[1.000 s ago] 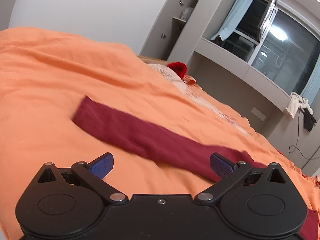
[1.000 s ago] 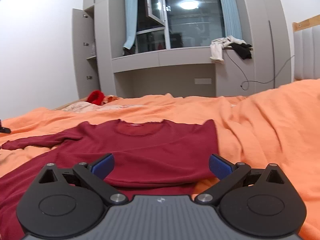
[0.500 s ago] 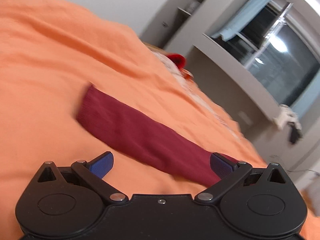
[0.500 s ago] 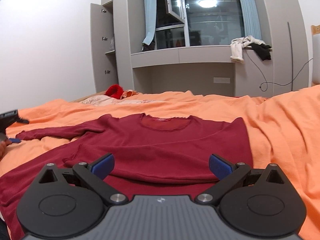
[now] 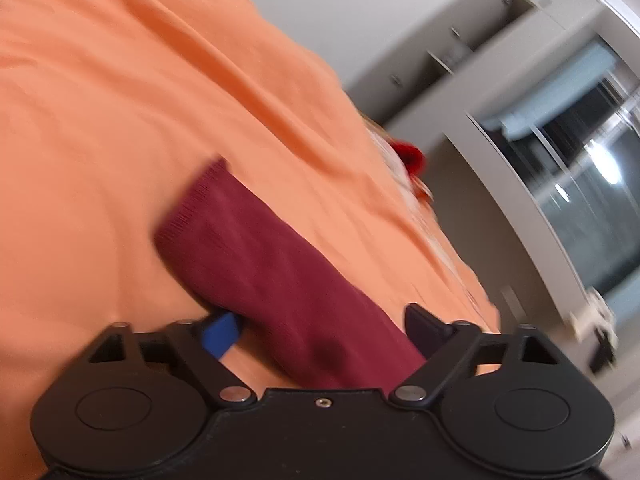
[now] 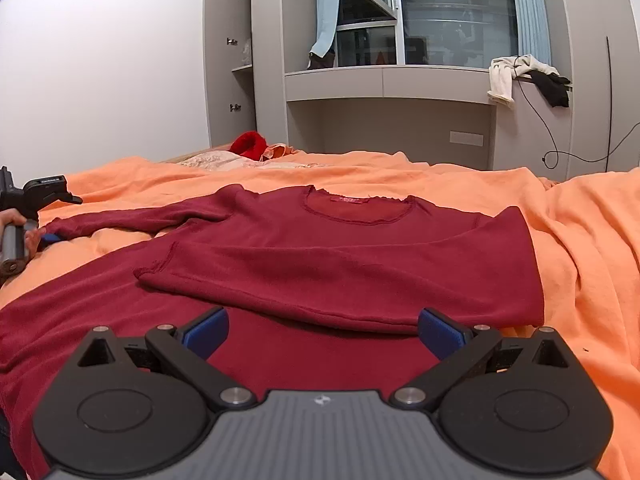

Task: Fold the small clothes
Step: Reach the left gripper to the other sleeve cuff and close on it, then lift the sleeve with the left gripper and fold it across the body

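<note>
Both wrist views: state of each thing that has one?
Red shirt: flat on bed, right sleeve folded across the chest.
Left sleeve: stretched out, between the closing jaws.
Left hand-held gripper: closing, pads not yet pressing.
Right hand-held gripper: open, empty.
Cupboard door: open.

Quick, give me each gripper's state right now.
Left gripper: jaws closing around the dark red sleeve, pads not yet pressing it.
Right gripper: open, holding nothing, over the dark red shirt.
</note>
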Tool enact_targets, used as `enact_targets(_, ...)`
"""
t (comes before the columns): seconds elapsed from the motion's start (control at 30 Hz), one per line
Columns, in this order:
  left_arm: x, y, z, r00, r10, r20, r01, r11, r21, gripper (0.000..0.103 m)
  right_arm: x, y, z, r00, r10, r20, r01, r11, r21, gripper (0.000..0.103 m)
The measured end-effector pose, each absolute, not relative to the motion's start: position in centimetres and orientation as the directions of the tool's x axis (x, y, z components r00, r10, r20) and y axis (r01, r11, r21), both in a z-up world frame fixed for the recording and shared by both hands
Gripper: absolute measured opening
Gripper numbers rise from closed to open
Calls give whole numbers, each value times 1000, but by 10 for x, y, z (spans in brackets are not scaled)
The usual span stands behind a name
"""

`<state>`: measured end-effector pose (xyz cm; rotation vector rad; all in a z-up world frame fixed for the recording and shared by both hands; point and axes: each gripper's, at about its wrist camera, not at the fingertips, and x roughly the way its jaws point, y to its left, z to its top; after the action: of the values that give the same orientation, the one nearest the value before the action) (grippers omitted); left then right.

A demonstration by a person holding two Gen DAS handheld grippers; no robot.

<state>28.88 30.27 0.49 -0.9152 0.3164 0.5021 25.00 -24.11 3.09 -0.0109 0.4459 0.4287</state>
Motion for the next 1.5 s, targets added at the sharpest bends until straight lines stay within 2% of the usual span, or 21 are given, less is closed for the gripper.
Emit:
enact_targets(0.03,288,305,4,830,310,-465,-558,489,-671,78,250,-241,30,814,400,-420,-406,910,81,103)
enact_targets(0.13,283,310,3,804,384,-453,-590,431,-683,58,249,-242,30,814,405,-417,-410,909,82,103)
enact_targets(0.2,278,313,2,780,426,-459,-617,395,-681,31,250,-244,30,813,407,-416,-408,908,90,103)
enact_targets(0.3,270,318,1,767,454,-454,-622,351,-700,8,251,-245,29,812,407,-419,-406,909,95,103)
enact_targets(0.4,265,316,9,780,480,-402,-598,382,-704,6,250,-244,29,814,407,-415,-407,909,93,103)
enact_targets(0.6,252,294,47,807,541,-235,-549,541,-637,5,250,-245,28,815,408,-411,-404,909,102,103)
enact_targets(0.7,246,295,55,793,566,-225,-557,525,-643,5,250,-246,28,816,407,-409,-401,910,106,103)
enact_targets(0.9,242,303,56,743,609,-277,-625,484,-612,5,249,-244,27,812,410,-416,-407,908,101,103)
enact_targets(1.03,243,284,71,768,602,-219,-602,561,-569,5,249,-242,27,812,407,-419,-409,908,90,103)
enact_targets(1.17,242,251,101,825,554,-111,-515,655,-554,5,248,-243,27,815,405,-413,-406,909,91,103)
enact_targets(1.27,239,212,125,876,481,5,-412,756,-509,5,247,-246,27,821,403,-404,-399,912,100,103)
enact_targets(1.4,241,151,152,948,295,115,-227,886,-404,6,243,-250,29,831,401,-385,-387,915,117,103)
enact_targets(1.5,244,99,162,977,162,139,-117,951,-285,7,240,-255,31,840,396,-370,-375,918,131,103)
